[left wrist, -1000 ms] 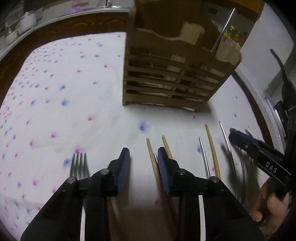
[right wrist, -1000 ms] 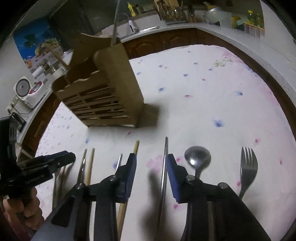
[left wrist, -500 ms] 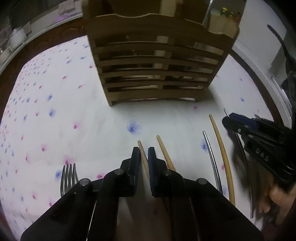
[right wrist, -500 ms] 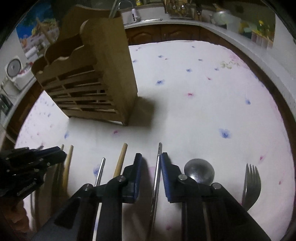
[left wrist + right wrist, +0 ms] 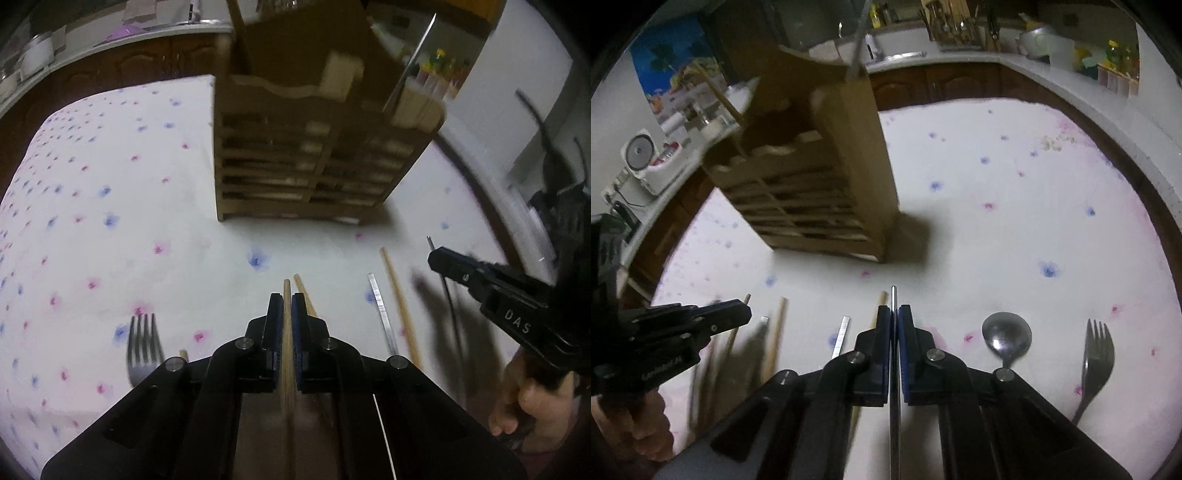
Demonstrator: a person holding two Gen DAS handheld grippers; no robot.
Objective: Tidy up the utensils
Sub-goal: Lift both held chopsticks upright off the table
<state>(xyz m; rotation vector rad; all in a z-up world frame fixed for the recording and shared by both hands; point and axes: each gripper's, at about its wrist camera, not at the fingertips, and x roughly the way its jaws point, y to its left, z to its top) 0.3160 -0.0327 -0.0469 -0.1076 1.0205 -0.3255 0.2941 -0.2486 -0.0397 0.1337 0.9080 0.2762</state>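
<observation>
Floral tablecloth (image 5: 92, 206) covers the counter, kitchen cabinets behind. Left gripper (image 5: 287, 301) clamped tight on a wooden chopstick (image 5: 286, 291); its jaws have just been closing. Right gripper (image 5: 894, 314) pinched on a thin metal chopstick (image 5: 893, 295), jaws likewise just closing. More chopsticks lie flat beside them. Fork (image 5: 1097, 350) and spoon (image 5: 1006, 336) lie on the cloth, right of the right gripper. Wooden utensil rack (image 5: 314, 155) stands upright farther back.

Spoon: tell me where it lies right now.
In the right wrist view the spoon lies on the floral cloth, bowl up-frame, between the right gripper and a fork.
</observation>
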